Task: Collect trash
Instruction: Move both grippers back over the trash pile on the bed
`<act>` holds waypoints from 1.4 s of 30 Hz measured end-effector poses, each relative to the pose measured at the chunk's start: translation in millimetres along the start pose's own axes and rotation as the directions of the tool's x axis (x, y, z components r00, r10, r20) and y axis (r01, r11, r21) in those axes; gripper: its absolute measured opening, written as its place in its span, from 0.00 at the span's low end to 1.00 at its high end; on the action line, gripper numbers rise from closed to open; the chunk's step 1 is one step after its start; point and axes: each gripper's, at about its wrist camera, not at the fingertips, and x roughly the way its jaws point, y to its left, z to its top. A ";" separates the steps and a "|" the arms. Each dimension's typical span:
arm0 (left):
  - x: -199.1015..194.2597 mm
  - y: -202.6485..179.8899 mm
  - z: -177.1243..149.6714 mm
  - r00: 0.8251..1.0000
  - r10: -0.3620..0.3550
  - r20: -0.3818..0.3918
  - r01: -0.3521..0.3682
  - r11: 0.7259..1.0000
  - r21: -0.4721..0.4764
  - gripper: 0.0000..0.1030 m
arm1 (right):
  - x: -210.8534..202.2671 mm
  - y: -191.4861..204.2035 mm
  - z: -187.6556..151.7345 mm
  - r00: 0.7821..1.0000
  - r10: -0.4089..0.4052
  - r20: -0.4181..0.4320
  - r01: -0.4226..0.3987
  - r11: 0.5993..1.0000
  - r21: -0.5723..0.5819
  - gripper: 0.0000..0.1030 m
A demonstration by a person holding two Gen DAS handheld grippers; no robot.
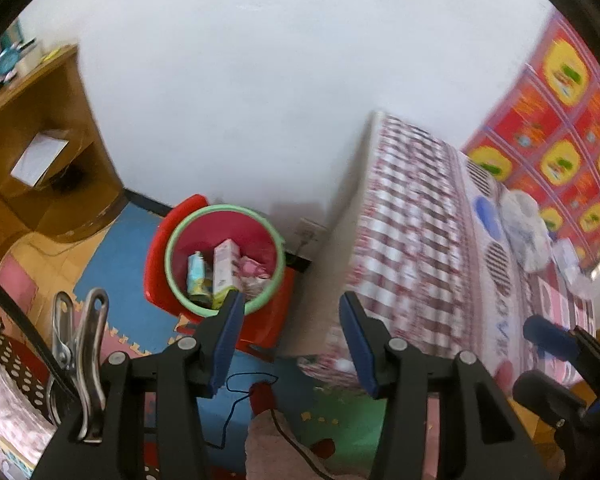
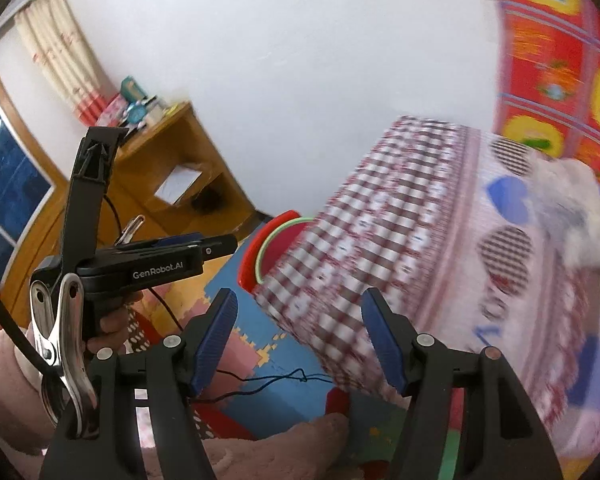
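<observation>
Both the left gripper (image 1: 292, 316) and right gripper (image 2: 300, 312) hang released and empty, with the crumpled white trash (image 1: 524, 232) on the bench (image 1: 420, 220) ahead-right of the jaws, nearer the right hand's.

"GenRobot.AI" on left gripper (image 2: 216, 245)

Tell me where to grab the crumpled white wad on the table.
Take the crumpled white wad across its raised middle, from above, right gripper closest. It sits loose and lumpy on the checked tablecloth, with no handle or firm edge. Blur hides finer folds.
</observation>
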 end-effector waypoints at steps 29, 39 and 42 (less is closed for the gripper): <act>-28.0 -321.6 -45.2 0.963 -0.264 -0.049 0.264 0.896 0.357 0.51 | -216.3 -204.9 -83.0 0.923 -0.344 0.169 0.271 0.897 0.349 0.64; 5.2 -417.4 -38.3 0.950 -0.303 -0.071 0.305 0.858 0.414 0.51 | -245.3 -292.8 -86.2 0.916 -0.380 0.131 0.298 0.862 0.411 0.64; 21.5 -444.7 -32.9 0.950 -0.299 -0.089 0.309 0.855 0.417 0.51 | -250.8 -317.0 -85.7 0.914 -0.386 0.125 0.303 0.854 0.423 0.64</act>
